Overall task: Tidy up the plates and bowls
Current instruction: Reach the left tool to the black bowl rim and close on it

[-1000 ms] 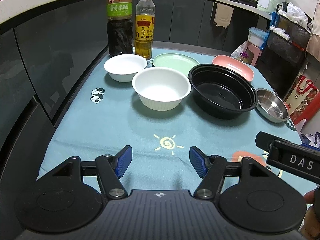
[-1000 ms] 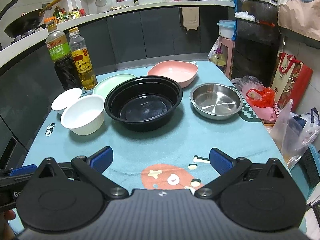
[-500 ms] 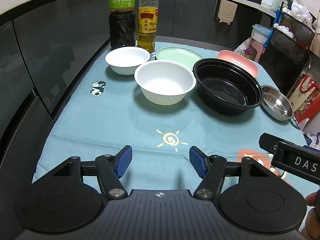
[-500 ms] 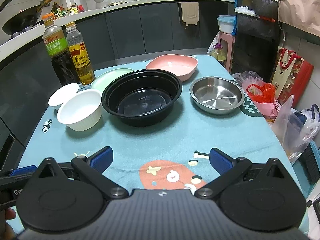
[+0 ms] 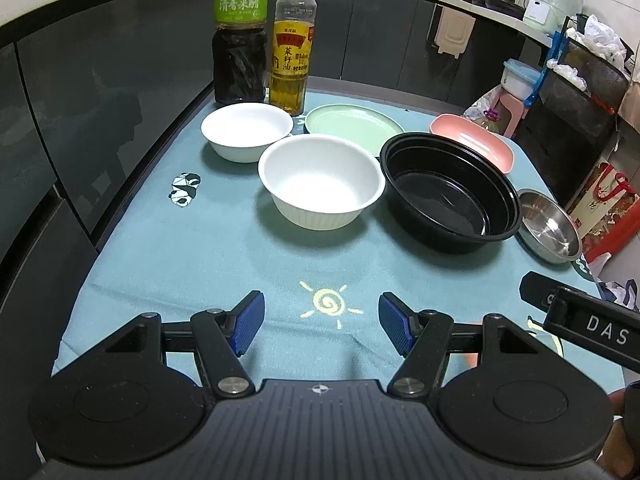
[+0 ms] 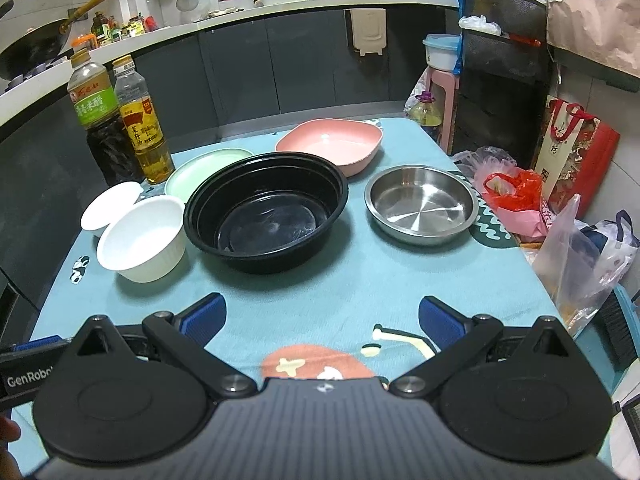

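Across the centre of both views, on the teal printed tablecloth (image 6: 360,280), six vessels stand separately, none nested or stacked; sorting appears not yet begun. Largest is the round black plastic bowl (image 6: 266,208) at frame centre in the right wrist view. Behind it, toward the upper centre, lie the pink rounded-square dish (image 6: 330,146) and the pale green round plate (image 5: 348,124). The shallow stainless-steel bowl (image 6: 422,204) sits right of centre. The ribbed white bowl (image 5: 320,184) stands left of the black bowl, the smaller white bowl (image 5: 247,130) beyond it, near the two bottles (image 5: 264,36) at upper left. At the lower edge of each view, the left gripper (image 5: 321,320) and the right gripper (image 6: 322,322) hover above bare cloth, jaws spread wide, gripping and touching nothing.
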A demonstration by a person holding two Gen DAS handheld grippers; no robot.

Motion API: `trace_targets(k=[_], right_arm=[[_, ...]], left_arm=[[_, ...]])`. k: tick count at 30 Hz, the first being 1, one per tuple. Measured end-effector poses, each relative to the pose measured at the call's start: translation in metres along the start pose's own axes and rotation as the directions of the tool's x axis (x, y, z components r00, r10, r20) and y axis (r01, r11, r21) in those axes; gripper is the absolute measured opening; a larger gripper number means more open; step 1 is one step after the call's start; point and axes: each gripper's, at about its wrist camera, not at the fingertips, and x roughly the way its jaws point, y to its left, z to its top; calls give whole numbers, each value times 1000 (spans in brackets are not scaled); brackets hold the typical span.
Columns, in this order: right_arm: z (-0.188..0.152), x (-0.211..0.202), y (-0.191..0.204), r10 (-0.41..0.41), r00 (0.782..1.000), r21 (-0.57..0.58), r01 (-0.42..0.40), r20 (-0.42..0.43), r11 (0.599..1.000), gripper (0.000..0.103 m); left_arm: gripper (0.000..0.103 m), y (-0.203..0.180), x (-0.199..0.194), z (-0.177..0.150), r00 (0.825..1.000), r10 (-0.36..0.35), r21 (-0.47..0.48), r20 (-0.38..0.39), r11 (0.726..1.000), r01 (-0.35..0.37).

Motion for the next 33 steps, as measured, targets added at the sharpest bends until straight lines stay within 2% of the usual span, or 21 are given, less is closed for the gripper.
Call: trace_targets(k=[15,20,24,26,29,31,33], right_arm=[[3,5,-4,8,1000,7,-8,-2,1000,47],[9,9,-8,12,1000,13,-12,-5,1000,47],[27,10,-9,36,999,11,-36,-4,999,47],[42,14,-9,62,998,-14,-63,-18,998,47],[65,29,-10,59,996,-39,-62,-64,997,47],[78,41,-13,47,995,-35,-51,-85,998,47],[89,55,-19,68,991,-22,-71,-114,997,47]], left_arm=[[60,-5,2,3,1000,7,2,1,1000,-7],[60,-9,3,9,999,-39,-15,-9,999,39],[60,-13,7,27,992,-120,-75,-39,990,117],[59,-18,11,38,991,-124,-91,-58,989,118],[59,-29,21,53,986,-136,-109,-91,986,126],[59,-36,28,58,981,-160,-125,-111,981,146],[59,-41,40,63,977,-166,-139,-134,979,147]])
